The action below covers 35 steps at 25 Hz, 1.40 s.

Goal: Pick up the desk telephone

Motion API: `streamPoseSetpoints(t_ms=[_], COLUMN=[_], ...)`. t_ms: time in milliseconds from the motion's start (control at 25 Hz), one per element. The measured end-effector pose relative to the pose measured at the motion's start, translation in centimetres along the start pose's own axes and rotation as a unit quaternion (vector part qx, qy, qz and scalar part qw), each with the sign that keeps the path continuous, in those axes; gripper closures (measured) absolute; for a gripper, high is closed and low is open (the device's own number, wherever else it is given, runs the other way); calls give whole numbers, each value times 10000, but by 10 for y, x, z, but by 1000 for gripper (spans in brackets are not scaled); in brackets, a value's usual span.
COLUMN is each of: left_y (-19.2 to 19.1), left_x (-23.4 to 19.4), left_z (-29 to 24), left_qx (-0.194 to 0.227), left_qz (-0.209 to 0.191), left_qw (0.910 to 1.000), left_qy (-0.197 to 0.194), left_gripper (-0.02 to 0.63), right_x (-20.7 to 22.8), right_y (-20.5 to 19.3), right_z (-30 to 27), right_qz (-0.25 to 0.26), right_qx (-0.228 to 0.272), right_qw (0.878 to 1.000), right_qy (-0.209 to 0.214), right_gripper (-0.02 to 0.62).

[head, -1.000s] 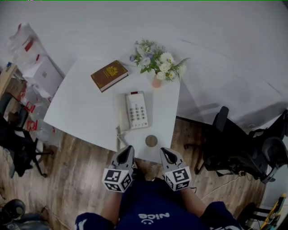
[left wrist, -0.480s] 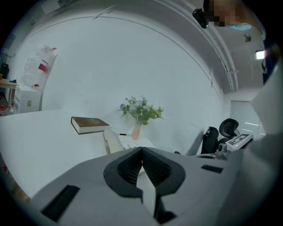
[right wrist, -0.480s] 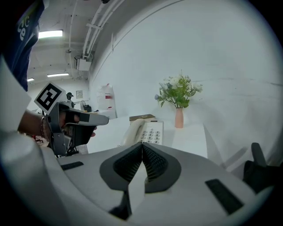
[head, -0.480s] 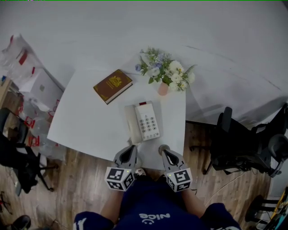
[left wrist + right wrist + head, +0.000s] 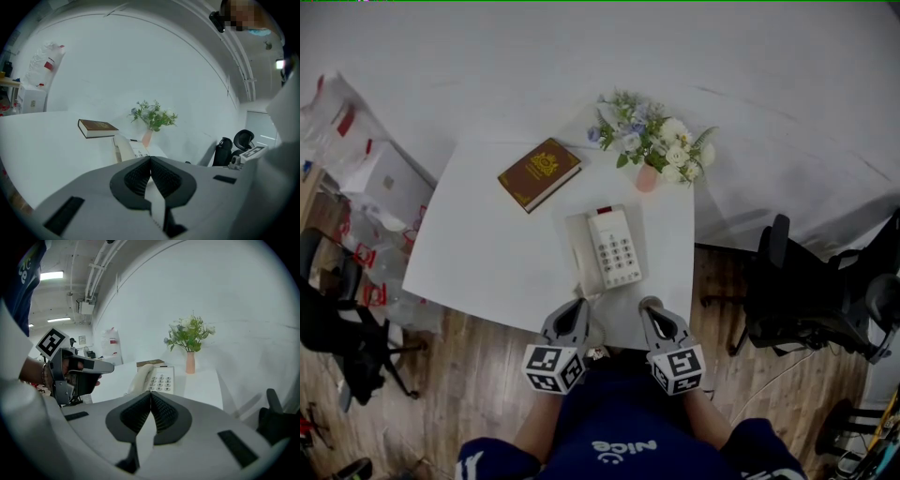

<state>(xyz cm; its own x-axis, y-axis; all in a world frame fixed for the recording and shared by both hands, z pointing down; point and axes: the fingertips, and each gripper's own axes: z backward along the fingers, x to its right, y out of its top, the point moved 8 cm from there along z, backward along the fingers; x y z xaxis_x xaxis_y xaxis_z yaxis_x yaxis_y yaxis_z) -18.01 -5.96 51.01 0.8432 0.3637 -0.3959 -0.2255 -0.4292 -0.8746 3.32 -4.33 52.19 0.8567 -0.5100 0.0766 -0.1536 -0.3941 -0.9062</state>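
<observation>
We log the desk telephone [image 5: 609,248] lying flat on the white table [image 5: 487,253], close to its near edge, with the handset on the phone's left side. The left gripper [image 5: 578,306] and right gripper [image 5: 649,306] sit just in front of it at that edge. Both have their jaws pressed together and hold nothing. Farther back are a brown book [image 5: 540,173] and a flower vase [image 5: 648,176].

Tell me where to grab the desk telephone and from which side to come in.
Probably its near short edge, coming from the front edge of the table. The desk telephone lies flat, its length pointing away, handset along its left side. The left gripper and right gripper, both shut, sit just before that edge and must open first.
</observation>
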Motion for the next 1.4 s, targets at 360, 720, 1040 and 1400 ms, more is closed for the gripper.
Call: streamPoseSetpoints(t_ms=[360, 720, 1040, 1400], left_y=[8, 14, 15, 21], left_x=[2, 4, -5, -38], left_z=[-9, -23, -38, -65], left_qx=[235, 42, -331, -803], left_qz=[182, 500, 889, 1675], left_qw=[9991, 9967, 9939, 9821], left_qy=[305, 645, 557, 302], left_gripper=[589, 588, 427, 294], right_x=[23, 50, 68, 87], right_y=[23, 45, 55, 60], right_z=[-13, -27, -45, -83], right_qz=[157, 12, -180, -776], right_qx=[118, -2, -226, -861], right_qw=[9995, 9980, 9948, 9833], right_qy=[255, 634, 978, 1402], right_gripper=[572, 571, 468, 359])
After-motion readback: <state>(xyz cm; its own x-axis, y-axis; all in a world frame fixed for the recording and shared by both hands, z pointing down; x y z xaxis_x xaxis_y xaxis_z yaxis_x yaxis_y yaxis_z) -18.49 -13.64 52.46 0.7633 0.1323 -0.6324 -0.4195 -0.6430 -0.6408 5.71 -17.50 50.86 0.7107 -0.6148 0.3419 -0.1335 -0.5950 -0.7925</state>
